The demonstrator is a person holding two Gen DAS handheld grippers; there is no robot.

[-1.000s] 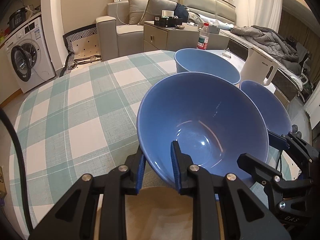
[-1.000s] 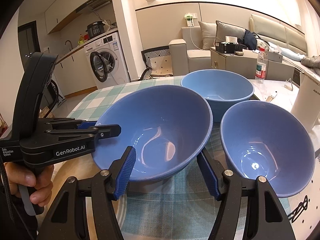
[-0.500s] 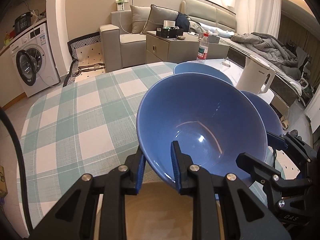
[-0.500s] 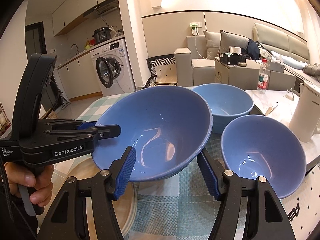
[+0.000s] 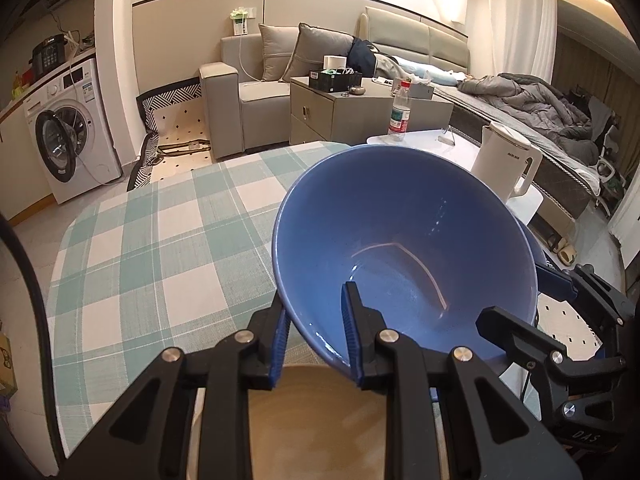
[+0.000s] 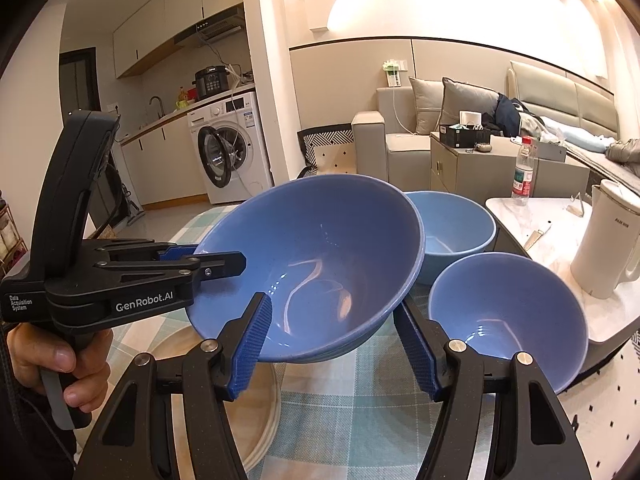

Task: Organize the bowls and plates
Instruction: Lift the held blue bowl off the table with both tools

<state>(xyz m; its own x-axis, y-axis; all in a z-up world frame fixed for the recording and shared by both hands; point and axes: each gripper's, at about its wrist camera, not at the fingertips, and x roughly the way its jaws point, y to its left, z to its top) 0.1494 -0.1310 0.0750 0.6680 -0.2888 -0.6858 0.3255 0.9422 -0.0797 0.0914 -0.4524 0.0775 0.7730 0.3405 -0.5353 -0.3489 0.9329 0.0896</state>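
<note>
A large glossy blue bowl is tilted, lifted above the tabletop; two matching blue bowls sit near its right edge.

Open tablecloth left — bowls, kettle right

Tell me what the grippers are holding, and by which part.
The left gripper pinches the big blue bowl by its rim; the right gripper straddles it, contact unclear.

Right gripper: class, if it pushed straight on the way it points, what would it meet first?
The big blue bowl that the left gripper grips by its rim. It fills the gap ahead of the right gripper, whose jaws straddle it; whether the pads already touch it is unclear.
</note>
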